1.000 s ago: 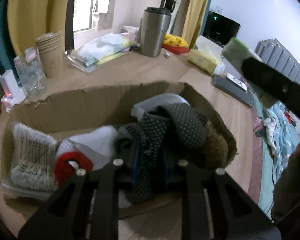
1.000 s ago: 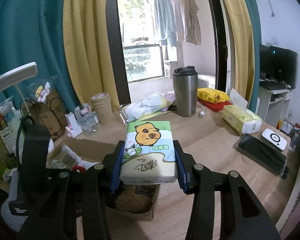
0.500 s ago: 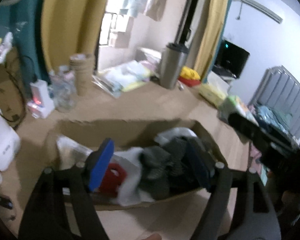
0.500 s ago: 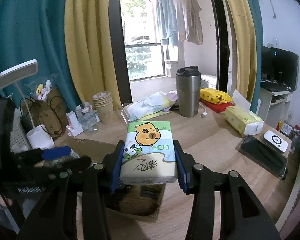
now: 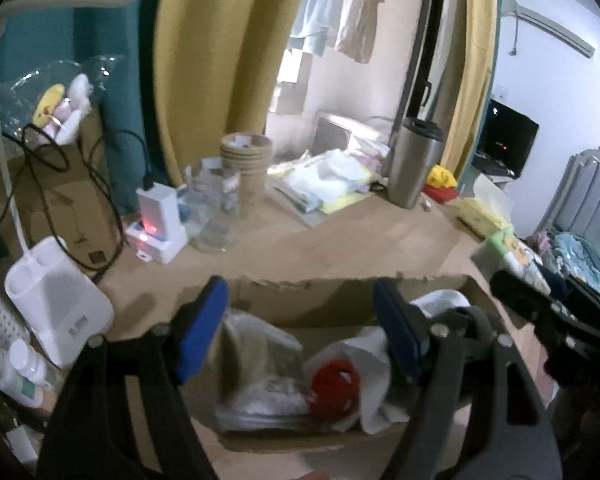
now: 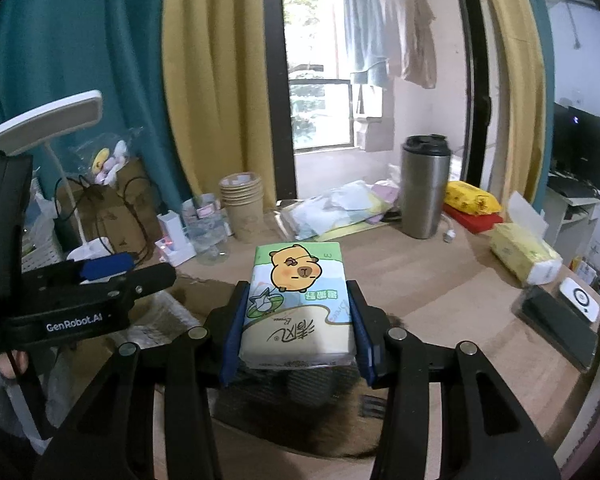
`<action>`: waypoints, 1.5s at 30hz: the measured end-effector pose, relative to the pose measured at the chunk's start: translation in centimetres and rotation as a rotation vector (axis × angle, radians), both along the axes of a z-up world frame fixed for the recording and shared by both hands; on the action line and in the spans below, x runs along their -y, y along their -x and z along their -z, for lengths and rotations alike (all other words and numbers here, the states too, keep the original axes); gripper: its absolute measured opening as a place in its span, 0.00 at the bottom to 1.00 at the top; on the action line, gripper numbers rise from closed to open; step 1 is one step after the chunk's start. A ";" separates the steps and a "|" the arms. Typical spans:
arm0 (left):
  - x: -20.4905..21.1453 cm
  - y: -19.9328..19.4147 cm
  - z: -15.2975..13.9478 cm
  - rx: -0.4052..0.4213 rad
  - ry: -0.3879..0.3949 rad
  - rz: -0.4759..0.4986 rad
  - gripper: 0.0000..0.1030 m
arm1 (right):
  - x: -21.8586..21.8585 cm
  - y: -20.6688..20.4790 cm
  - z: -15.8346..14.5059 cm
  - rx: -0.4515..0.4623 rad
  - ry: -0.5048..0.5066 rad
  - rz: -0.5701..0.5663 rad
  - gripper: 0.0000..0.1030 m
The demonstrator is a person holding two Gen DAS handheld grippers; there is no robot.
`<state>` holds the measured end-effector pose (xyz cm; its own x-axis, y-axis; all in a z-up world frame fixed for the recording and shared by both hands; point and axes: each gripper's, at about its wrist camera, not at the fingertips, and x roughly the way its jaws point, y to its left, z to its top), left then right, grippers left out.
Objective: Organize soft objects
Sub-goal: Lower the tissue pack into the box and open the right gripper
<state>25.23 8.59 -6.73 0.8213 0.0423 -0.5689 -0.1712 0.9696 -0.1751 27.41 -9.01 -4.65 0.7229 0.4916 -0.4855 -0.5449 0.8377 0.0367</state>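
Observation:
My right gripper (image 6: 297, 294) is shut on a green and white tissue pack (image 6: 300, 320) printed with a cartoon capybara, held above the near right end of an open cardboard box (image 5: 320, 285). In the left wrist view that tissue pack (image 5: 504, 250) and the right gripper (image 5: 516, 284) show at the right edge. My left gripper (image 5: 296, 300) hovers over the box, open and empty. Below it lie a clear bagged packet (image 5: 260, 360), a white cloth with a red piece (image 5: 336, 384) and a dark dotted cloth (image 5: 474, 320). The left gripper (image 6: 112, 268) also appears at left in the right wrist view.
On the wooden desk behind the box stand a steel tumbler (image 6: 424, 188), stacked paper cups (image 6: 244, 208), a white charger (image 5: 156, 220) and a flat bag of cloths (image 6: 340, 208). A yellow tissue box (image 6: 524, 256) and phone (image 6: 556, 320) lie right. A white lamp base (image 5: 56, 304) sits left.
My left gripper opened, let go of the dark dotted cloth in the box, and drew back and up, swinging left. My right gripper kept the tissue pack and shifted slightly.

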 end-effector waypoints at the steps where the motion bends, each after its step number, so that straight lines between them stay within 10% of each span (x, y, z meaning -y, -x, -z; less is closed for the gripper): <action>1: -0.2 0.0 -0.1 0.002 -0.006 -0.003 0.74 | -0.6 0.0 0.0 -0.002 0.000 -0.009 0.47; 27: -4.0 -0.8 1.9 -0.001 -0.074 -0.080 0.74 | -9.1 -1.9 4.1 -0.119 0.072 -0.102 0.47; 45: -2.7 -0.1 0.6 0.028 -0.089 -0.052 0.74 | -6.7 -1.3 3.2 -0.123 0.044 -0.036 0.61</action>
